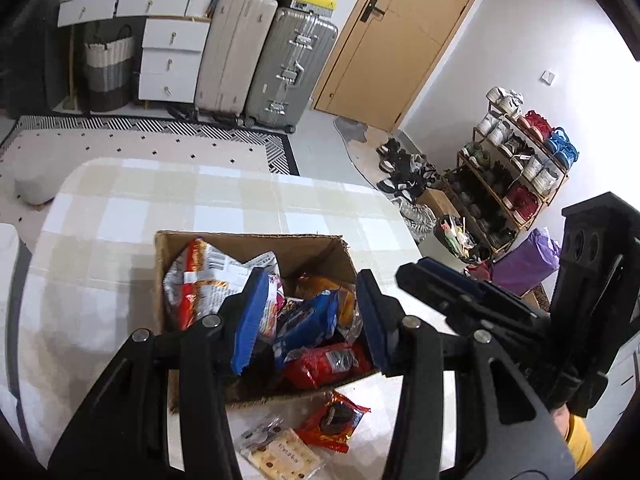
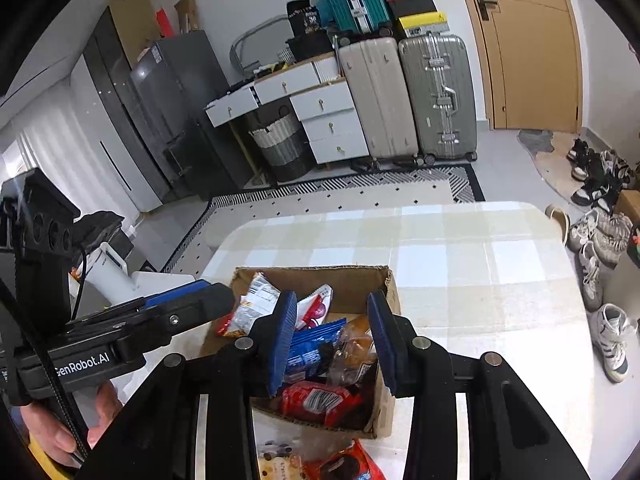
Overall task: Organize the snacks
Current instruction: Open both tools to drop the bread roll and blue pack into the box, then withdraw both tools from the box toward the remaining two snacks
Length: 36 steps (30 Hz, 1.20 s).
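An open cardboard box [image 1: 256, 242] [image 2: 352, 276] sits on the checked tablecloth, filled with snack packets: a red and silver bag [image 1: 196, 280], a blue packet [image 1: 308, 326] [image 2: 308, 348], a red packet [image 1: 328, 364] [image 2: 320, 400] and an orange one [image 2: 356, 348]. My left gripper [image 1: 308, 320] hovers open and empty over the box. My right gripper [image 2: 332, 340] also hovers open and empty over it. In front of the box lie a red packet [image 1: 334, 422] [image 2: 344, 466] and a clear cracker packet [image 1: 280, 456].
The table [image 2: 480, 264] has rounded far corners. Beyond it are a patterned rug [image 1: 160, 148], suitcases [image 1: 288, 68], white drawers [image 1: 172, 60], a door [image 1: 400, 40] and a shoe rack [image 1: 516, 172] with shoes on the floor.
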Each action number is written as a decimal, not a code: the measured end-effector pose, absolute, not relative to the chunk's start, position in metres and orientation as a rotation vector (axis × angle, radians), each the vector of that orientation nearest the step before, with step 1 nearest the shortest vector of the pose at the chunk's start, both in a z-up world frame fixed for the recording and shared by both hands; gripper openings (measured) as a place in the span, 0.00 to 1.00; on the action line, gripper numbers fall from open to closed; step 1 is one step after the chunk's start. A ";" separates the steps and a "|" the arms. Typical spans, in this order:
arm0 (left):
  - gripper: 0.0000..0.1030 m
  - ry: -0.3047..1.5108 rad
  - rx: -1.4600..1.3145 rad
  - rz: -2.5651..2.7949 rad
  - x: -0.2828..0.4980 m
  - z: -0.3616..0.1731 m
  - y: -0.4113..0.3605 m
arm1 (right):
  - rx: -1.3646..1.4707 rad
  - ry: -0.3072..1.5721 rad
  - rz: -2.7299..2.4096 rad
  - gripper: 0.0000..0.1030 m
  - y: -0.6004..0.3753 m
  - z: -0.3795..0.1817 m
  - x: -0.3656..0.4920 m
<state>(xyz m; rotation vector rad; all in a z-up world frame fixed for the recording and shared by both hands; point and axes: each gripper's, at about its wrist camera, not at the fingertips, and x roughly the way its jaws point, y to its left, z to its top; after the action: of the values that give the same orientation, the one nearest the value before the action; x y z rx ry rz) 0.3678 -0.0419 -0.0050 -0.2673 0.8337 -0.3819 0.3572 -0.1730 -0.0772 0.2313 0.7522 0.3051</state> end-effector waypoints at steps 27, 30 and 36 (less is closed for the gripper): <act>0.87 0.427 -0.075 -0.189 0.089 0.111 -0.003 | 0.036 0.369 0.412 0.92 -0.143 0.027 0.128; 0.99 0.414 -0.070 -0.188 0.057 0.111 0.001 | 0.060 0.319 0.427 0.96 -0.143 0.026 0.098; 0.99 0.406 -0.112 -0.155 -0.001 0.103 0.020 | 0.193 0.301 0.441 0.98 -0.151 0.004 0.061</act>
<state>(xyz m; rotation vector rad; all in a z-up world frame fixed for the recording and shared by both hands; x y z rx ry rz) -0.0013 0.0200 0.1029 -0.1124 0.4061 -0.1555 0.0611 -0.1507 0.0041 0.1928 0.3007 0.4409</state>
